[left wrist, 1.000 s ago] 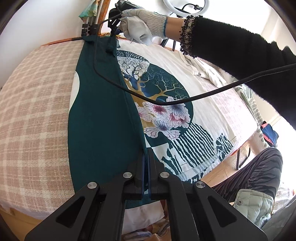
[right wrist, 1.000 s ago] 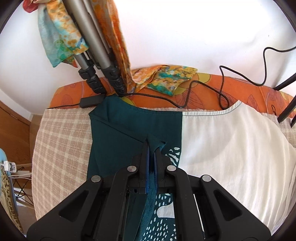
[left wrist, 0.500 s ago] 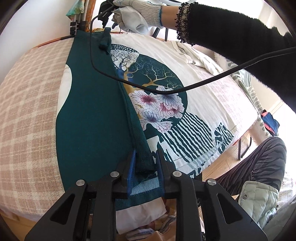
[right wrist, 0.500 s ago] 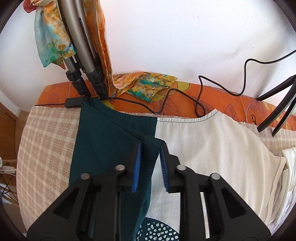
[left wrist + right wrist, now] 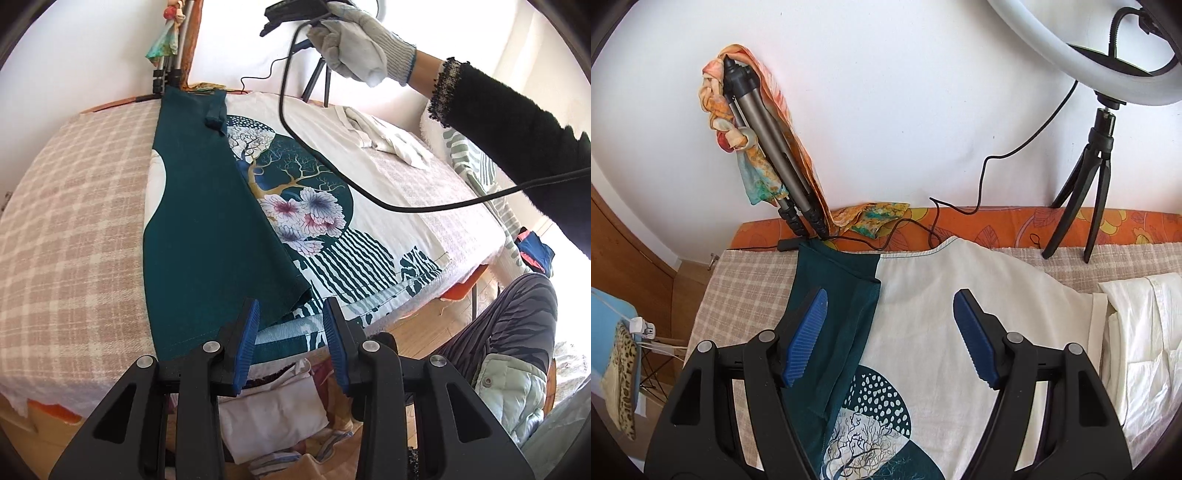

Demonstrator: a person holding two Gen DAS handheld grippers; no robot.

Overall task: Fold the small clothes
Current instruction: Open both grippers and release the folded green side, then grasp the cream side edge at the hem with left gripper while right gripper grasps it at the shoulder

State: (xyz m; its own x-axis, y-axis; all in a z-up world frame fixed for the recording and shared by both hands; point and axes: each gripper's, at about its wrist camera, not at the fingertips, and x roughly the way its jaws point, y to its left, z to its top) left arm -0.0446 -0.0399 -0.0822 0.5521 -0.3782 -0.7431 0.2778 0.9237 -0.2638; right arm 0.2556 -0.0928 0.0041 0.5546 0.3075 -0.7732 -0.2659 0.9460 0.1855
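Note:
A white T-shirt point(image 5: 332, 147) with a teal tree-and-flower print lies flat on the checked table cover point(image 5: 74, 221). Its left side is folded inward, showing a dark teal panel point(image 5: 207, 229). My left gripper point(image 5: 291, 314) is open and empty just above the shirt's near hem, at the folded panel's lower corner. My right gripper point(image 5: 890, 302) is open and empty, raised above the collar end, with the teal panel point(image 5: 834, 295) under its left finger and white fabric point(image 5: 923, 306) between the fingers. In the left wrist view the gloved right hand point(image 5: 354, 37) is lifted high over the far end.
A folded tripod point(image 5: 768, 147) with a tied scarf leans on the wall behind the collar. A ring light on a small tripod point(image 5: 1086, 177) stands at the back right. Crumpled white clothes point(image 5: 1137, 332) lie to the shirt's right. A black cable point(image 5: 332, 162) hangs across the shirt.
Both grippers were shut on the teal fold's edge. They have let go and opened wide; the fold lies flat. The right gripper has lifted away; the left has drawn back.

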